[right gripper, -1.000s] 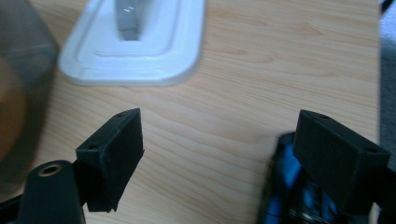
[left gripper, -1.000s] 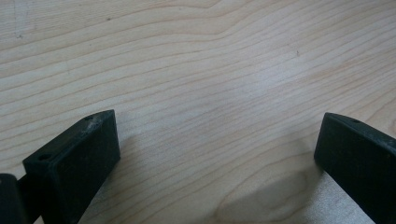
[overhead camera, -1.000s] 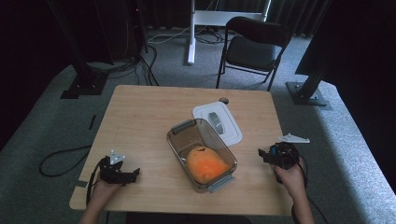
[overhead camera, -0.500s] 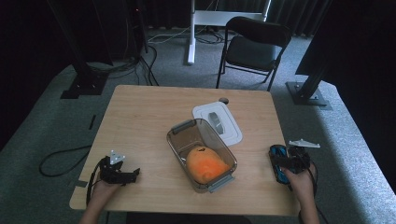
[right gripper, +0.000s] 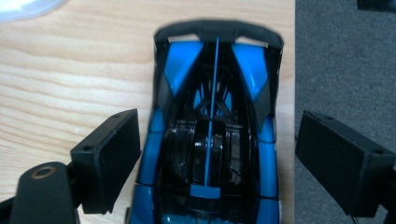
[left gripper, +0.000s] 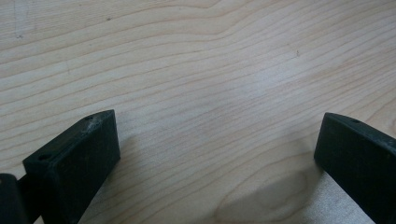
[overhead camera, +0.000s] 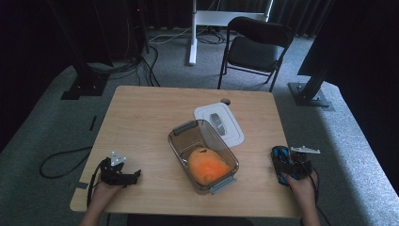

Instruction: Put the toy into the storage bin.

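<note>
Tabletop (overhead camera: 141, 122) bears both tools: right tool (right gripper: 217, 154) wide around blue car (right gripper: 210, 140), left tool (left gripper: 217, 154) wide, empty.

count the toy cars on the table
1. The blue and black toy car sits at the table's right edge, between the open jaws of the right gripper. The container holds an orange object, not a car. More could be hidden beneath it.

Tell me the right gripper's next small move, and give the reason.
Probably close the jaws. The right gripper is open and straddles the blue toy car at the table edge, one jaw on each side, with gaps left, so no grip looks made yet.
</note>
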The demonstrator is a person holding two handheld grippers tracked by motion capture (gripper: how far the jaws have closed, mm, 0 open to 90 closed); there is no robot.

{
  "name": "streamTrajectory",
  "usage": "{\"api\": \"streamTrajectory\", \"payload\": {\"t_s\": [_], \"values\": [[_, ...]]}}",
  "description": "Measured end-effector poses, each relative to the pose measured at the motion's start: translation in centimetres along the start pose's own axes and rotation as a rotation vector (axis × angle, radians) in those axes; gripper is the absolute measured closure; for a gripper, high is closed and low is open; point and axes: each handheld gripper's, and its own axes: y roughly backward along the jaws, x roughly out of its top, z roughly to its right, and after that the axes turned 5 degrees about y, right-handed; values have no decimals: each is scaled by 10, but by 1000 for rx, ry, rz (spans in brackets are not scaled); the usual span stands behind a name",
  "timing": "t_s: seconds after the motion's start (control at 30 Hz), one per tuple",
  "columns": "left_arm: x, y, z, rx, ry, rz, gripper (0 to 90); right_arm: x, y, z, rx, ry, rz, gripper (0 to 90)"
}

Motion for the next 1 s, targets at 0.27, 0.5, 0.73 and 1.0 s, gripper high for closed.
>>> {"api": "streamTrajectory", "payload": {"t_s": [0.27, 0.5, 0.73, 1.0], "values": [[0, 0, 0, 0, 0, 0, 5, -3, -9, -6, -9, 28, -36, 138], [0, 0, 0, 0, 0, 0, 5, -3, -7, -7, -10, 30, -38, 212], [0, 0, 0, 0, 1, 1, 5, -1, -6, -8, -13, 22, -58, 235], [0, 0, 0, 0, 1, 1, 5, -1, -5, -8, -4, 31, -61, 248]]}}
